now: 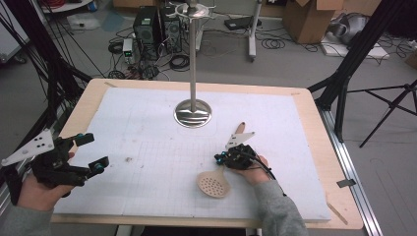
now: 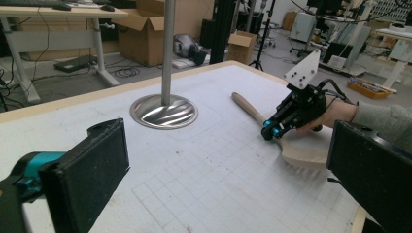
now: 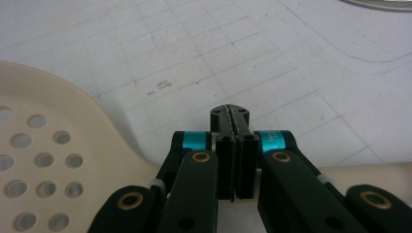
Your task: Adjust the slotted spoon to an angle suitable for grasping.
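A cream slotted spoon (image 1: 213, 183) lies on the white gridded mat (image 1: 147, 128), its perforated head (image 3: 43, 145) toward me and its handle (image 2: 248, 108) running away toward the stand. My right gripper (image 1: 218, 158) sits low over the handle's middle, held in a hand. Its jaws are shut pad against pad (image 3: 230, 114) with nothing visible between them, and the handle passes underneath. My left gripper (image 1: 96, 152) hovers at the mat's left edge with its jaws open wide (image 2: 228, 170) and nothing between them. It faces the right gripper (image 2: 269, 131) across the mat.
A metal stand with a round shiny base (image 1: 193, 113) and an upright pole (image 1: 192, 54) rises at the mat's far middle. The mat lies on a wooden board (image 1: 314, 128). Beyond the table are computer towers, cables, cardboard boxes and tripod legs.
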`<state>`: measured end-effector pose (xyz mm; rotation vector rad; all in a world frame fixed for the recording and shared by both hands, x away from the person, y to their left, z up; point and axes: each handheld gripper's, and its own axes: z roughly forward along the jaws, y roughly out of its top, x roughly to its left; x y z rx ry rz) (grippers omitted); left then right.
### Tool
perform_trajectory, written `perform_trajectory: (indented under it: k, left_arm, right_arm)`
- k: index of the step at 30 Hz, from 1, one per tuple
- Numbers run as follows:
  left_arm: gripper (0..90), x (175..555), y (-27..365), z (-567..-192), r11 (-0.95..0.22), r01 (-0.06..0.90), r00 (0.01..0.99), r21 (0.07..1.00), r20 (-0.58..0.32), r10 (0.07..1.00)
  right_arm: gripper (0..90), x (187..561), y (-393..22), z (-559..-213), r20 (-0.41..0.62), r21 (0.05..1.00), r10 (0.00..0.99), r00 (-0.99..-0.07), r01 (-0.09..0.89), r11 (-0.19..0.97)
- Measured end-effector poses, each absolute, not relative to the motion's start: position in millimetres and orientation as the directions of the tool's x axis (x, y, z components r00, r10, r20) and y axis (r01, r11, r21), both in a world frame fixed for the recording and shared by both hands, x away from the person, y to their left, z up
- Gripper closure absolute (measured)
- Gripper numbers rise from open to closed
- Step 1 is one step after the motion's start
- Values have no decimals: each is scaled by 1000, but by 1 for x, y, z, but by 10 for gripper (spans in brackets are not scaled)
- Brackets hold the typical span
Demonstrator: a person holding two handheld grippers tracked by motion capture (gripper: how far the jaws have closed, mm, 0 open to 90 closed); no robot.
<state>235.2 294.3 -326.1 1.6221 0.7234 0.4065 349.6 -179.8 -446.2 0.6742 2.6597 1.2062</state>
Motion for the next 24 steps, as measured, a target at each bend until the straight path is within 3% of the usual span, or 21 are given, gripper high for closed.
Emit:
perform_trajectory:
  k: [20,24]
  left_arm:
    - [20,243,284,-325,-53,225,759,973,-141,636]
    - [20,244,282,-325,-57,225,763,973,-139,631]
  right_arm:
    - [898,324,-219,-448,84,761,438,-895,342,552]
    - [897,329,-234,-438,83,826,475,-876,327,458]
